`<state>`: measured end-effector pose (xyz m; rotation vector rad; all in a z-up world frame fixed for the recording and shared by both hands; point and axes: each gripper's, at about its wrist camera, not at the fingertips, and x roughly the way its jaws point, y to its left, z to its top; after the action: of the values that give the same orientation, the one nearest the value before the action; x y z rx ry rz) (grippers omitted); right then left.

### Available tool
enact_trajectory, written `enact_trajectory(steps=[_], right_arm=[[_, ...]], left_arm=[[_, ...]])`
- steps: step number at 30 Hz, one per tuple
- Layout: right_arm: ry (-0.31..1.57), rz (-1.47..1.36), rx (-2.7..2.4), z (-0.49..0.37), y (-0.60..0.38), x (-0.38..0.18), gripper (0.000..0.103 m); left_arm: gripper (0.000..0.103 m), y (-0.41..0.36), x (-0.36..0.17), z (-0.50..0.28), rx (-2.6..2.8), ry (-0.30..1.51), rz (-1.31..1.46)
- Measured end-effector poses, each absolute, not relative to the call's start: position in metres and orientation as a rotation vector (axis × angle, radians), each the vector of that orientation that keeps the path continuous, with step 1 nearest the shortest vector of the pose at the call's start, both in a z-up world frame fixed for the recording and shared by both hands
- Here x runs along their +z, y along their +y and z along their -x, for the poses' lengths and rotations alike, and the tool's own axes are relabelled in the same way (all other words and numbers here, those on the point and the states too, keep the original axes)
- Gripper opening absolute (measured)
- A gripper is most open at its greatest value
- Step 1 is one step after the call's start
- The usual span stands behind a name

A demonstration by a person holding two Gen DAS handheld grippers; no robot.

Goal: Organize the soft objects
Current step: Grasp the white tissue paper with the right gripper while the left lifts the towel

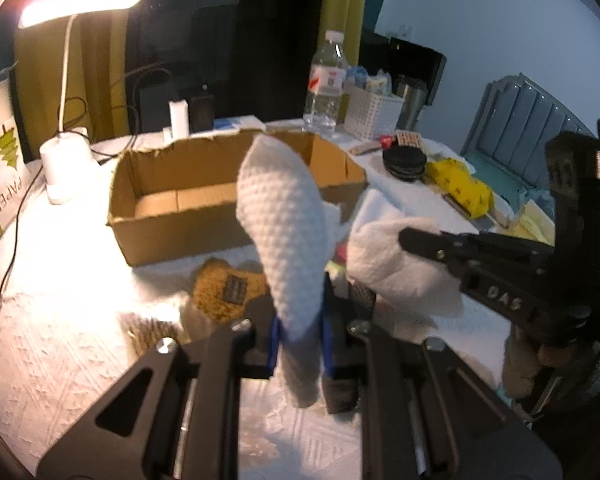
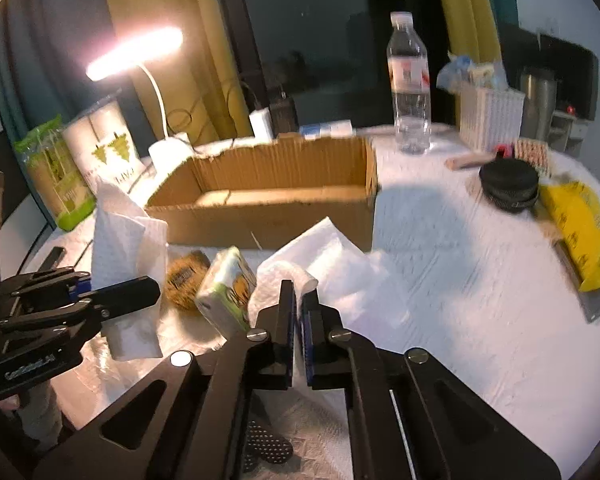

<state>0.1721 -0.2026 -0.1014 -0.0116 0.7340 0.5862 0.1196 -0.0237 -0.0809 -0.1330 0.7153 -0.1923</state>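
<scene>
My left gripper (image 1: pixel 300 336) is shut on a white dimpled paper towel (image 1: pixel 284 216) and holds it upright above the table, in front of the open cardboard box (image 1: pixel 148 216). It shows at the left of the right wrist view (image 2: pixel 124 236). My right gripper (image 2: pixel 299 312) is shut on a second white paper towel (image 2: pixel 340 264) that lies partly on the table; it also shows in the left wrist view (image 1: pixel 392 264). A brown woven pad (image 1: pixel 228 292) and a small tissue pack (image 2: pixel 228 292) lie between the grippers, before the box (image 2: pixel 276 220).
A lit desk lamp (image 1: pixel 66 160) stands left of the box. A water bottle (image 2: pixel 410 88), a white basket (image 2: pixel 490 120), a black round case (image 2: pixel 508 184) and a yellow packet (image 2: pixel 580 232) sit at the back right. Paper cup sleeves (image 2: pixel 100 148) stand at the left.
</scene>
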Motion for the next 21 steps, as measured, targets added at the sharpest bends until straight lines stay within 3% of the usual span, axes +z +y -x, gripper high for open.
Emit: enact_trajectory(steps=[21], right_arm=[[0.541, 0.016, 0.604, -0.169, -0.212, -0.022, 0.004]], left_arm=[[0.016, 0.004, -0.033, -0.122, -0.17, 0.583, 0.141]])
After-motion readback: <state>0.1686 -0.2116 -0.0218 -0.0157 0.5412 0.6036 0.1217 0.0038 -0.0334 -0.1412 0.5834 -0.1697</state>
